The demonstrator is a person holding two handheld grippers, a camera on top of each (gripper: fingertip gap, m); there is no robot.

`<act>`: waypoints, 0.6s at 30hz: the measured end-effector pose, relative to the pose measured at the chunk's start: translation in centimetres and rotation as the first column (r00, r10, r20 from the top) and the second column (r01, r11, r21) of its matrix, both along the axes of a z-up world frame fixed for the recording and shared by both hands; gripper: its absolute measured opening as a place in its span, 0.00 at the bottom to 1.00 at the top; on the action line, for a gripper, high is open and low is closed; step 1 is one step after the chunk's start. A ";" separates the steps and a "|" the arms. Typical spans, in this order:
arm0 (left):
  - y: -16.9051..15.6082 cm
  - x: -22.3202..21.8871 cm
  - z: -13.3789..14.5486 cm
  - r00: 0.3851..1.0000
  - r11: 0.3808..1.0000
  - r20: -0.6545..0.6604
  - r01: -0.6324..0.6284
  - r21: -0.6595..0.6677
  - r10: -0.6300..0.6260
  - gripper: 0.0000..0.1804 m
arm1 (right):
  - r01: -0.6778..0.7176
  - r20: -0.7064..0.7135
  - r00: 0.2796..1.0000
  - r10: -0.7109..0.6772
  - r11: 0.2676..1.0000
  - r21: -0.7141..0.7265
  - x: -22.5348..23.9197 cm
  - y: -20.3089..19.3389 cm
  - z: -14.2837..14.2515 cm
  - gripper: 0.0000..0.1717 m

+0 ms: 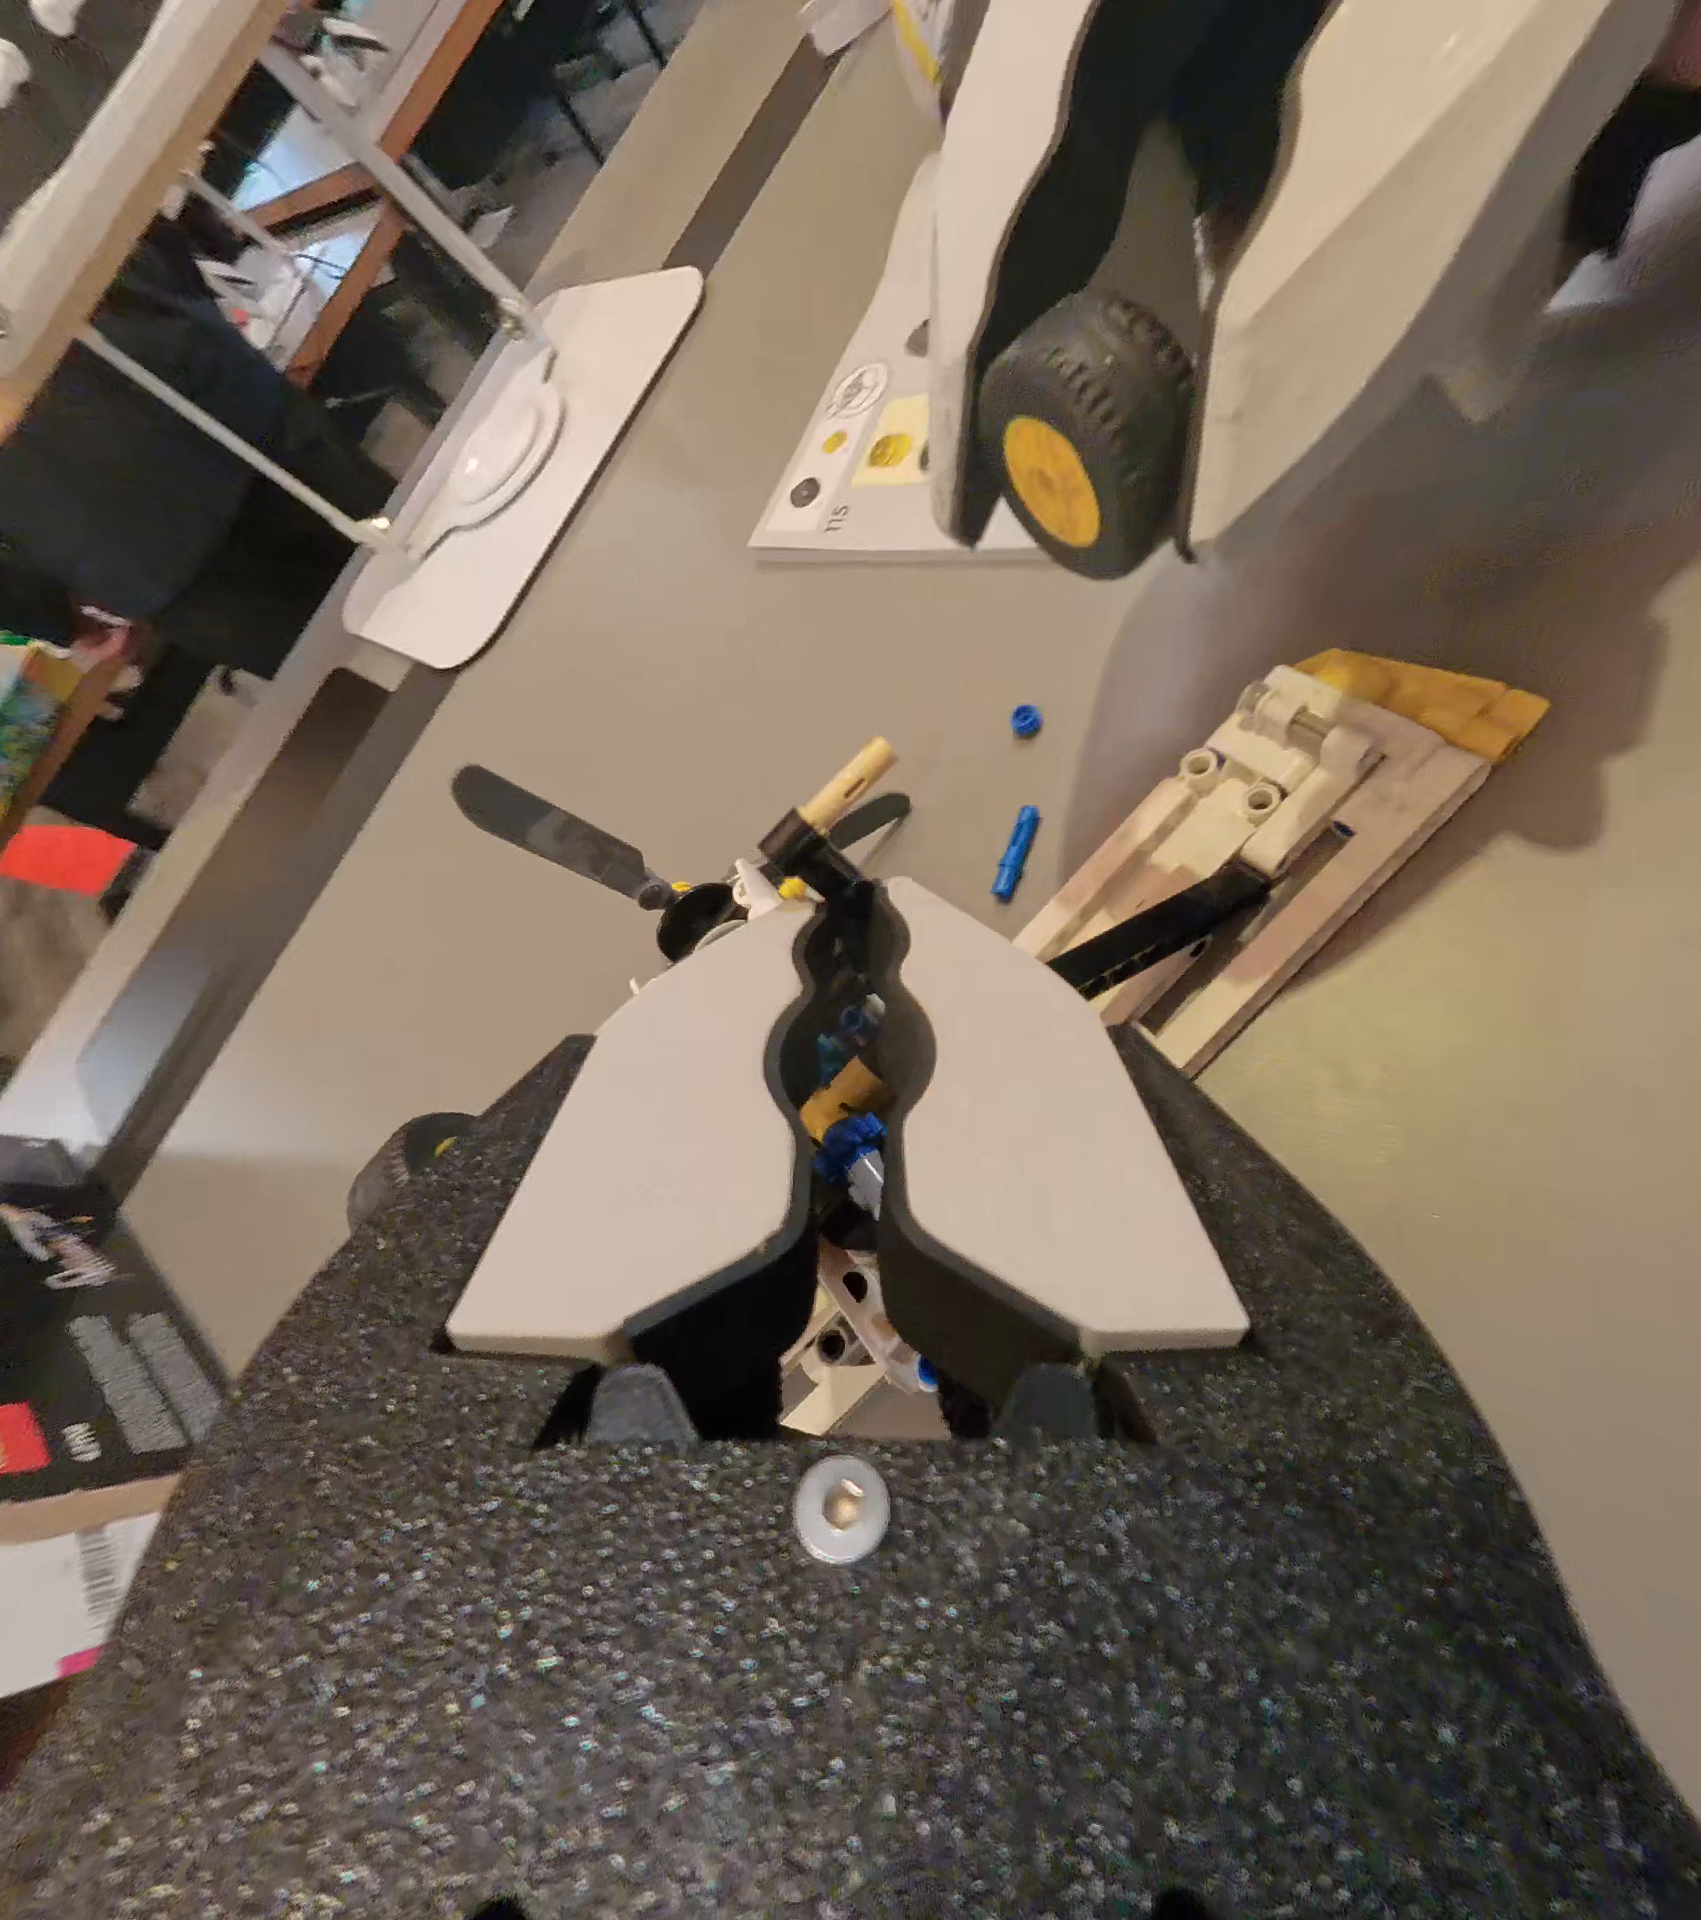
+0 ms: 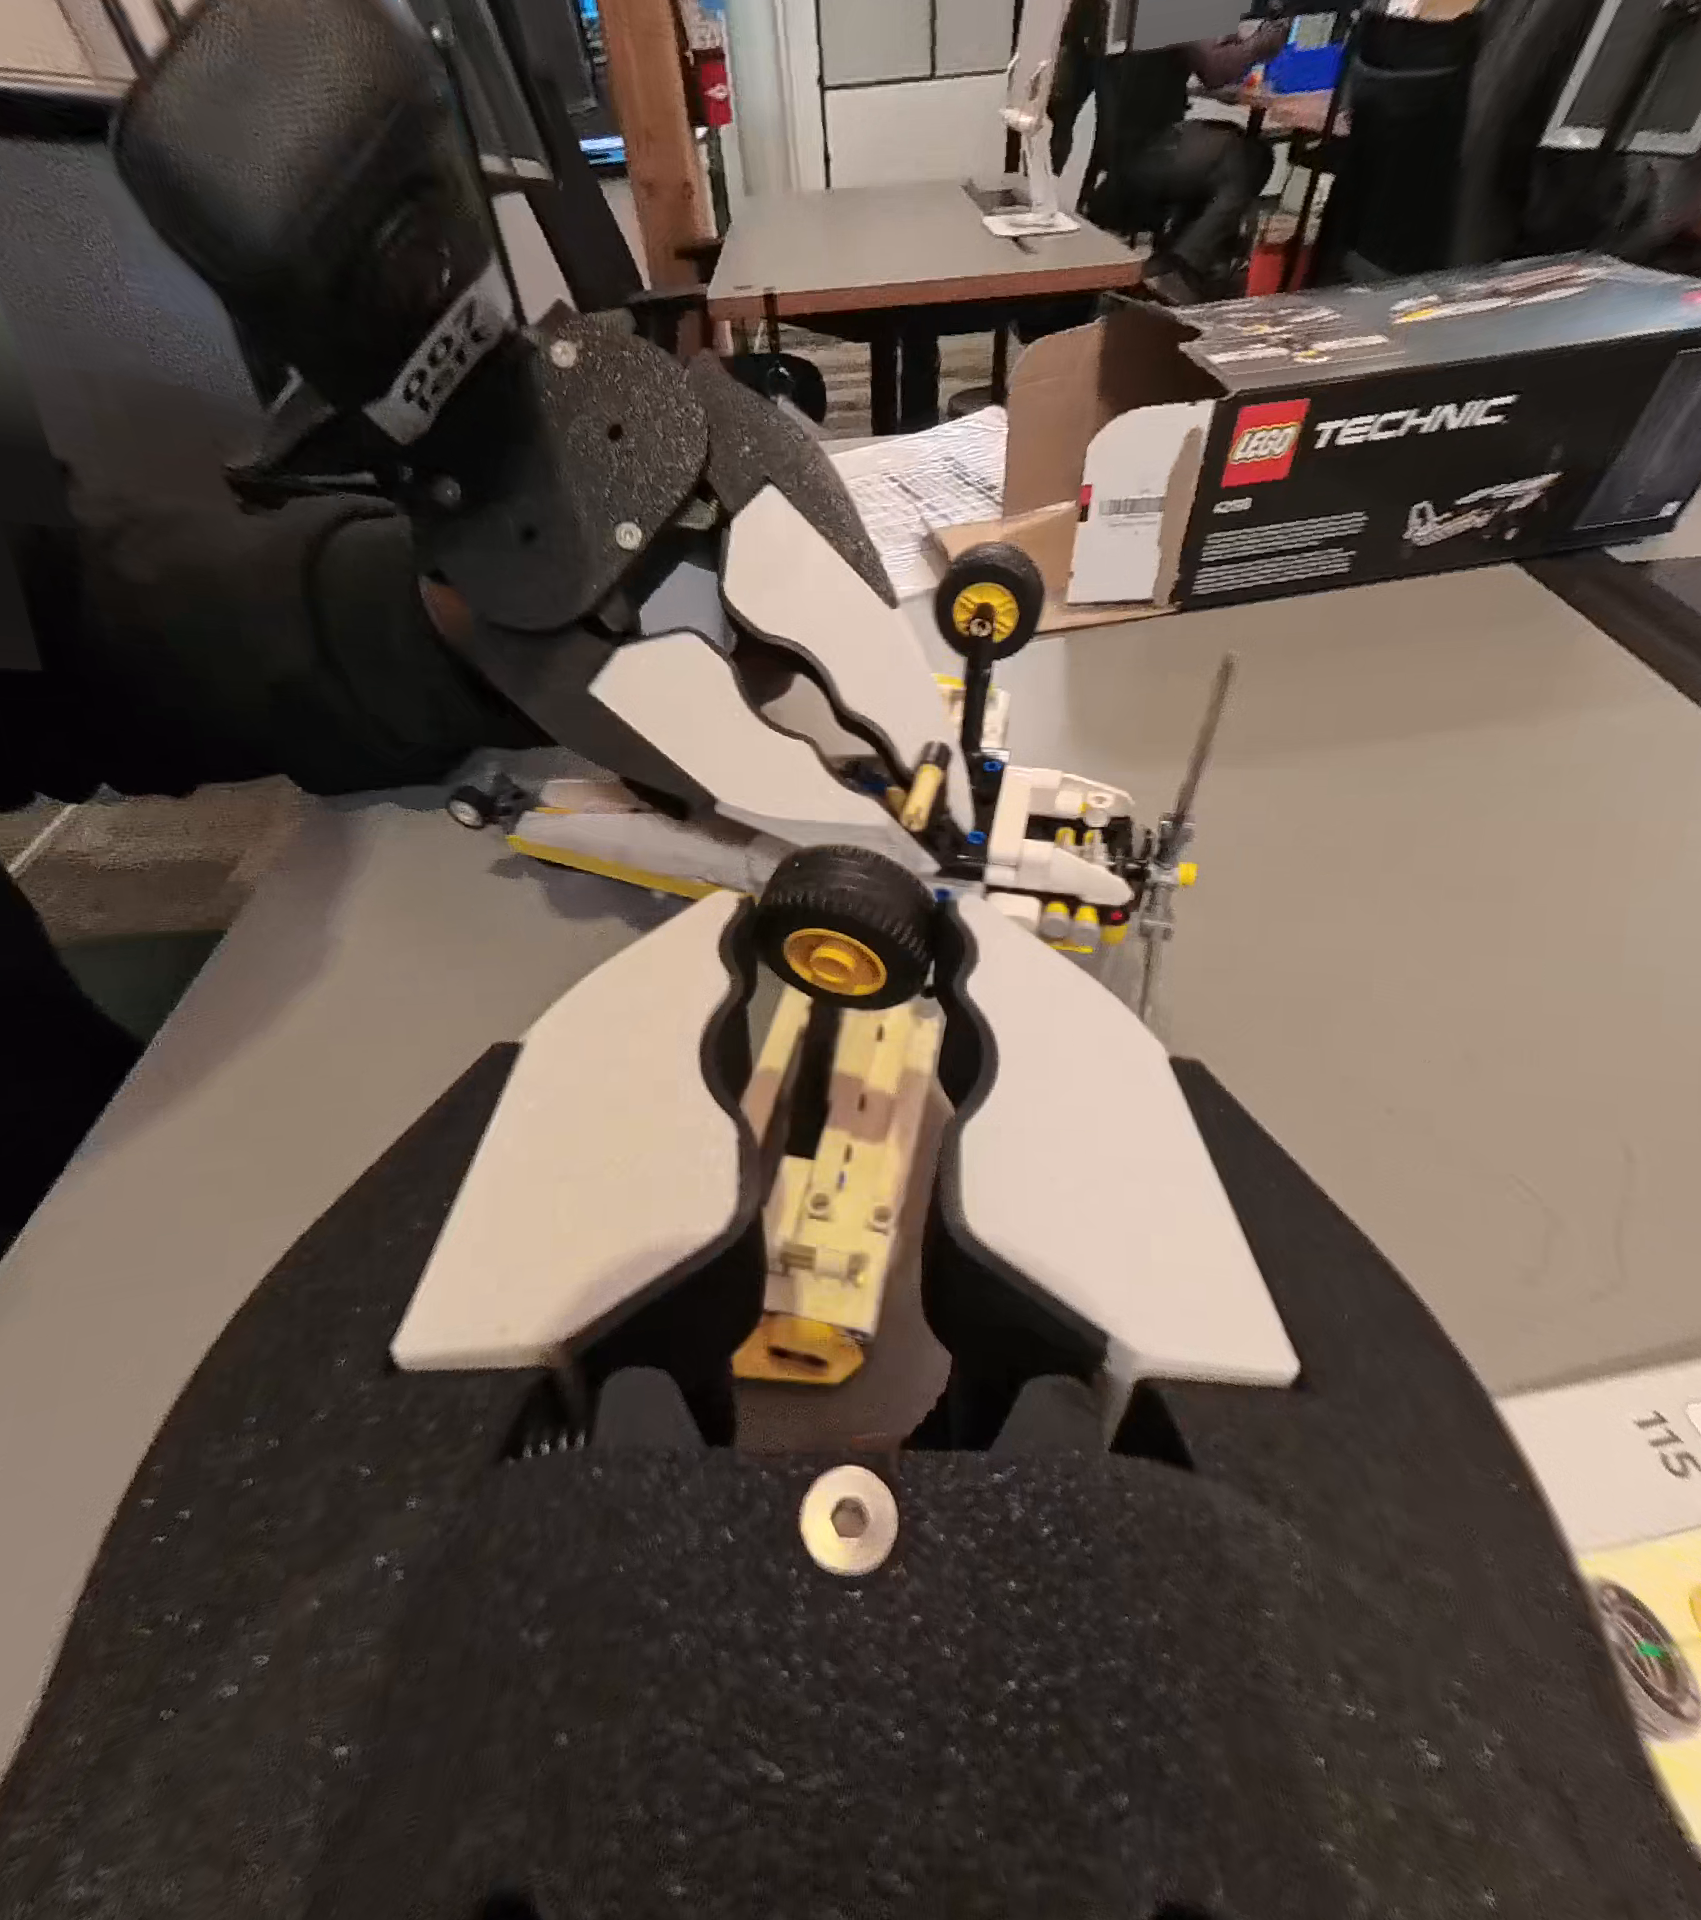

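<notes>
At the left of the grey table (image 2: 1448, 935), my left claw (image 1: 851, 899) is clamped on a black strut (image 1: 825, 873) of the white-and-yellow toy plane (image 2: 1054, 831), both grey fingers (image 1: 700, 1101) pressed against the strut, a tan pin (image 1: 846, 779) poking out beyond the tips and the dark propeller blade (image 1: 545, 831) jutting to the side. A second black strut rises from the plane and carries a small yellow-hubbed wheel (image 2: 989, 603) above it. Two loose blue pegs (image 1: 1015, 852) lie on the table just beside the plane's wing (image 1: 1293, 831). Moving right, my right claw (image 2: 846, 935) grips a black tyre with a yellow hub (image 2: 841, 940), the two pads pressing on its tread, held near the plane's body and above the wing. Farther right, an open instruction booklet (image 2: 1656, 1610) lies flat, and a dark cardboard box (image 2: 1448, 457) stands at the table's far edge.
</notes>
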State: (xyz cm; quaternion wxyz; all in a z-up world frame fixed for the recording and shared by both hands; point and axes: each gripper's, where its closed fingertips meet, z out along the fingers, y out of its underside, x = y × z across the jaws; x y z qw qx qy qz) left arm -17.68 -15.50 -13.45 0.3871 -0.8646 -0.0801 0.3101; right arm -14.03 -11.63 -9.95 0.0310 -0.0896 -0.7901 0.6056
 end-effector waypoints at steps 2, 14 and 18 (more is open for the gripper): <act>0.2 0.1 0.0 1.000 1.000 0.007 -0.002 -0.018 0.002 0.04 | -0.006 -0.010 1.000 0.005 1.000 -0.012 0.2 0.4 -0.1 0.19; 0.1 2.3 5.5 0.999 0.995 -0.043 -0.019 0.101 0.024 0.16 | 0.146 -0.119 0.985 -0.128 0.976 0.162 1.0 6.9 -2.9 0.19; 6.7 6.0 5.2 0.985 0.976 0.128 0.090 0.200 -0.117 0.14 | 0.195 -0.215 0.965 -0.149 0.958 0.210 2.1 8.7 -3.1 0.19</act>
